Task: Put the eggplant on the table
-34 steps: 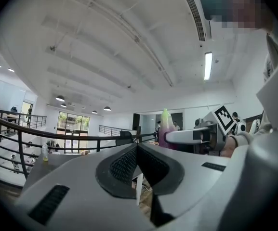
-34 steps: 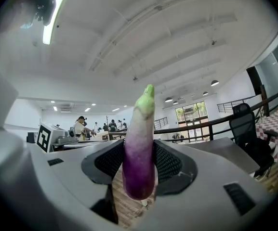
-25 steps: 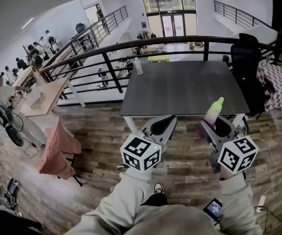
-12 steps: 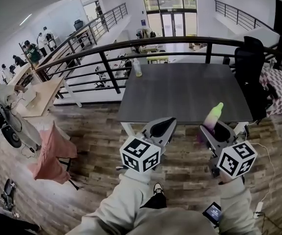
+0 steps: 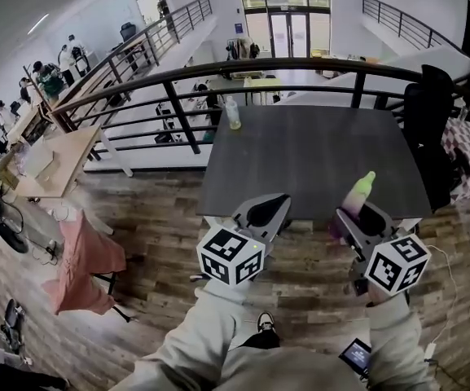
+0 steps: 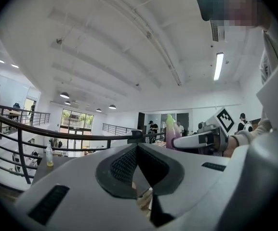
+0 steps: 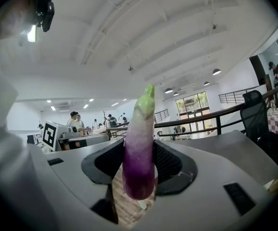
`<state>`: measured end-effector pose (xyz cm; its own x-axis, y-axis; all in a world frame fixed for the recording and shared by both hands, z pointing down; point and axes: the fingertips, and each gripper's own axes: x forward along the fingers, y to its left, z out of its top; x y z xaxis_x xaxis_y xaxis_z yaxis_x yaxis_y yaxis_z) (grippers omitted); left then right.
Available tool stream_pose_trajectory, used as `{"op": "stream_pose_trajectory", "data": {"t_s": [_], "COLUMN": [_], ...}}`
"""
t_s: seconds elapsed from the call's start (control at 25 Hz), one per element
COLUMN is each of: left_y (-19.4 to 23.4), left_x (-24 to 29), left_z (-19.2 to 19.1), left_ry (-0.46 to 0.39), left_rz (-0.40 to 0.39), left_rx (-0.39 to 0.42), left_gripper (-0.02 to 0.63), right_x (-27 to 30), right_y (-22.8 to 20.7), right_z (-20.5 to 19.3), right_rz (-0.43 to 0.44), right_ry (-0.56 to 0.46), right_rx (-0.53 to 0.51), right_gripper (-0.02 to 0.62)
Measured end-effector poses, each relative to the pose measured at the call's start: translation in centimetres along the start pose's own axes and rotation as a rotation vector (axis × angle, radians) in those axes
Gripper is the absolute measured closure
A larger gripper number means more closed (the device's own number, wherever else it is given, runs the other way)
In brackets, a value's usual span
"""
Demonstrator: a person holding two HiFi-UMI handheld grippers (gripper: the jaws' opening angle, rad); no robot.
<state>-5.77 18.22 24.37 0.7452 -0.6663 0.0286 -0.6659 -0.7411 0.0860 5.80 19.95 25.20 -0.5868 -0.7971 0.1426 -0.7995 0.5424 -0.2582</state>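
Observation:
A long eggplant [image 7: 139, 153], purple below and fading to a pale green tip, stands upright between the pads of my right gripper [image 7: 139, 148], which is shut on it. In the head view the eggplant [image 5: 357, 194] and right gripper [image 5: 358, 212] hover at the near edge of the dark grey table [image 5: 316, 149]. My left gripper [image 5: 277, 202] is level beside it, to the left, also at the near edge. Its jaws meet at the tips with nothing between them [image 6: 138, 146]. The left gripper view shows the eggplant [image 6: 170, 131] off to the right.
A clear bottle [image 5: 233, 112] of yellowish liquid stands at the table's far left corner. A black railing [image 5: 177, 76] runs behind the table, and a black office chair [image 5: 430, 112] stands at its right. People are at desks far left, on a lower level.
Both grippers, with the eggplant still held, have come forward to the table's near edge. The table now sits closer and larger in the head view.

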Motion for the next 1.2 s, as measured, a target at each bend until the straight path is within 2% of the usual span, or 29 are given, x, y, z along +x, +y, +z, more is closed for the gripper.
{"op": "stream_pose_trajectory", "data": {"t_s": [0.16,0.4,0.56,0.72,1.2], "left_y": [3.9,7.8,8.5,9.8,14.6], "left_x": [0.7,2.0,3.5,5.6,14.7], "left_z": [-0.1,-0.8,-2.3,-1.8,0.3], "left_ry": [0.009,-0.002,0.015,0.006,-0.002], "left_rz": [-0.007,-0.035,-0.057,-0.057,-0.013], "left_rx": [0.013,-0.036,-0.073,-0.086,-0.036], "left_gripper": [0.603,0.601,0.601,0.601,0.603], "right_x": [3.9,7.4,8.4,10.0,16.5], "right_y": [0.2,0.0,-2.1,-4.0,-11.4], "right_z": [0.4,0.1,-0.9,0.5,5.0], "right_rz": [-0.009,-0.004,-0.032,-0.04,0.021], "right_ry": [0.022,0.037,0.07,0.069,0.022], "right_rx": [-0.027,-0.012,0.041,0.029,0.011], "right_gripper": [0.393,0.393,0.393,0.393,0.393]}}
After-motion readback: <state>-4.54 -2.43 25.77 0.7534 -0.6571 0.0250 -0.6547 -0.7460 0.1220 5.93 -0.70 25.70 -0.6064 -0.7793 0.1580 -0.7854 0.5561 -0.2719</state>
